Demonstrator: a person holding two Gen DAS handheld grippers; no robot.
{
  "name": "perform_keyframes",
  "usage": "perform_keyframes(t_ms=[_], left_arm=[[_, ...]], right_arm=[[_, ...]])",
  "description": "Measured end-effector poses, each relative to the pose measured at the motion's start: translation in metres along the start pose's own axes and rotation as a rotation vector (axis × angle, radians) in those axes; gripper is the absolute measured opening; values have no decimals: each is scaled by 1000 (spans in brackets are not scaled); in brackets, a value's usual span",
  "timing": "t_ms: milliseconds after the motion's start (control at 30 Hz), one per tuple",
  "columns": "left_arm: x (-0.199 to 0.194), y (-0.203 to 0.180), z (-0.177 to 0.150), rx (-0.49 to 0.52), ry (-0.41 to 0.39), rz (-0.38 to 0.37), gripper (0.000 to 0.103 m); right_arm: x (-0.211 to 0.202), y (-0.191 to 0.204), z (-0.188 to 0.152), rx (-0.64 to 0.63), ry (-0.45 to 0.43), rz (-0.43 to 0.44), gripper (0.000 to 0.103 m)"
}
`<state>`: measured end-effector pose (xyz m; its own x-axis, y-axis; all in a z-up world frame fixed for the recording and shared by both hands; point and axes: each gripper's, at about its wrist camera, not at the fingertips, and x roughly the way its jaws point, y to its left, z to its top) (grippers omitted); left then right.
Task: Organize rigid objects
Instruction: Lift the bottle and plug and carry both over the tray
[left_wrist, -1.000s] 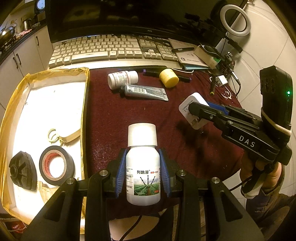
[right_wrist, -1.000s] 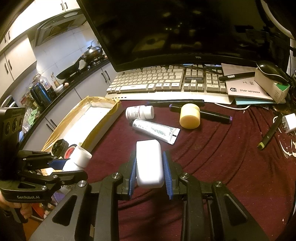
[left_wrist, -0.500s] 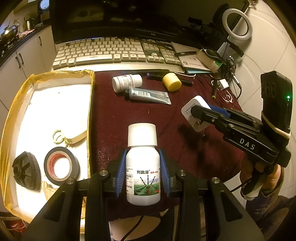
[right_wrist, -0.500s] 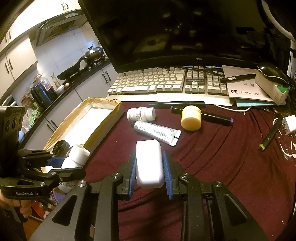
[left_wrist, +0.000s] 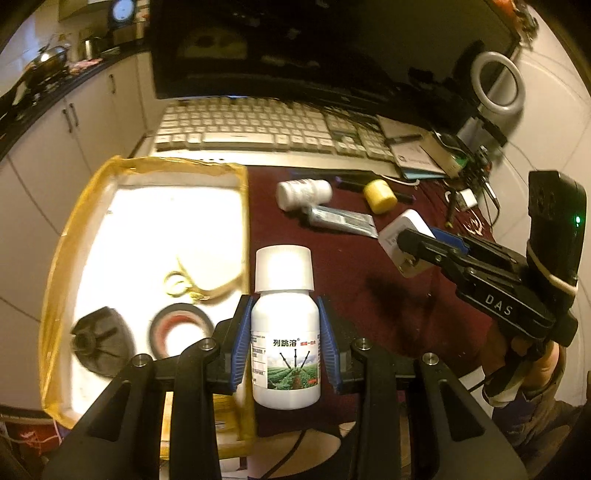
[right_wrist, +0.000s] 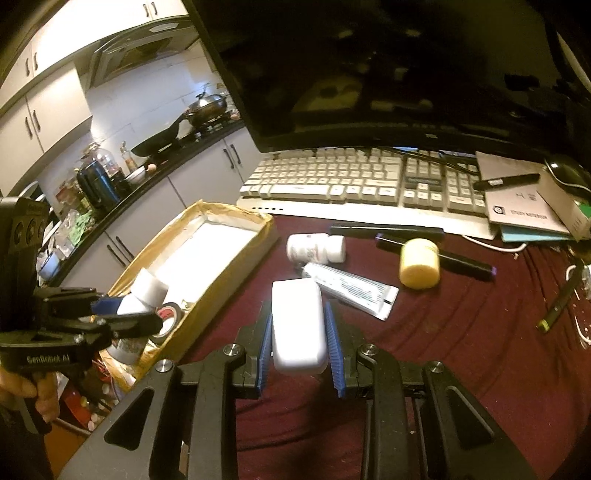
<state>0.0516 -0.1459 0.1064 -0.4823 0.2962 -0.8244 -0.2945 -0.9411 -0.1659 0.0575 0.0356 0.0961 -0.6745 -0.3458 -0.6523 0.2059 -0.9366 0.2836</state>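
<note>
My left gripper (left_wrist: 284, 343) is shut on a white labelled bottle (left_wrist: 285, 332) and holds it above the near right edge of the yellow-taped box (left_wrist: 74, 206). It also shows in the right wrist view (right_wrist: 122, 314). My right gripper (right_wrist: 299, 332) is shut on a white rectangular charger block (right_wrist: 298, 325) above the maroon cloth; it also shows in the left wrist view (left_wrist: 417, 243). On the cloth lie a white pill bottle (right_wrist: 316, 248), a silver tube (right_wrist: 351, 290) and a yellow cap (right_wrist: 419, 263).
The box holds a black tape roll (left_wrist: 181, 328), a black ribbed disc (left_wrist: 98, 341) and a gold ring strap (left_wrist: 184, 286). A keyboard (left_wrist: 258, 129) and monitor stand behind. Pens (right_wrist: 436, 253), a notebook (right_wrist: 524, 210) and cables lie at the right.
My left gripper with the bottle has moved left toward the box and tilted its view up. My right gripper with the white block has shifted slightly left and forward.
</note>
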Motion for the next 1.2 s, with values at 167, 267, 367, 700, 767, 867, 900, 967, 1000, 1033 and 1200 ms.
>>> perform_keyframes(t_ms=[167, 267, 367, 700, 767, 867, 900, 967, 1000, 1033, 1200], left_arm=[[-6, 19, 1, -38, -14, 30, 32], [-8, 33, 6, -58, -20, 53, 32], [-8, 48, 14, -85, -22, 74, 32], [24, 83, 31, -162, -1, 147, 32], [32, 90, 29, -180, 9, 165, 32], [43, 99, 26, -210, 32, 178, 32], [46, 101, 26, -218, 38, 188, 32], [53, 107, 25, -234, 51, 200, 32], [55, 108, 25, -236, 55, 200, 32], [57, 108, 25, -236, 60, 202, 32], [62, 111, 22, -226, 69, 244, 32]], right_arm=[[5, 9, 4, -17, 12, 19, 24], [6, 15, 11, -32, 13, 33, 24], [9, 24, 19, -47, 22, 60, 24], [61, 51, 61, -67, 105, 213, 24], [76, 55, 65, -66, 125, 233, 24], [98, 62, 69, -68, 161, 258, 24], [104, 63, 70, -66, 171, 265, 24], [117, 69, 73, -81, 187, 261, 24], [122, 71, 74, -87, 189, 258, 24], [129, 74, 76, -97, 196, 254, 24], [152, 79, 81, -135, 208, 213, 24]])
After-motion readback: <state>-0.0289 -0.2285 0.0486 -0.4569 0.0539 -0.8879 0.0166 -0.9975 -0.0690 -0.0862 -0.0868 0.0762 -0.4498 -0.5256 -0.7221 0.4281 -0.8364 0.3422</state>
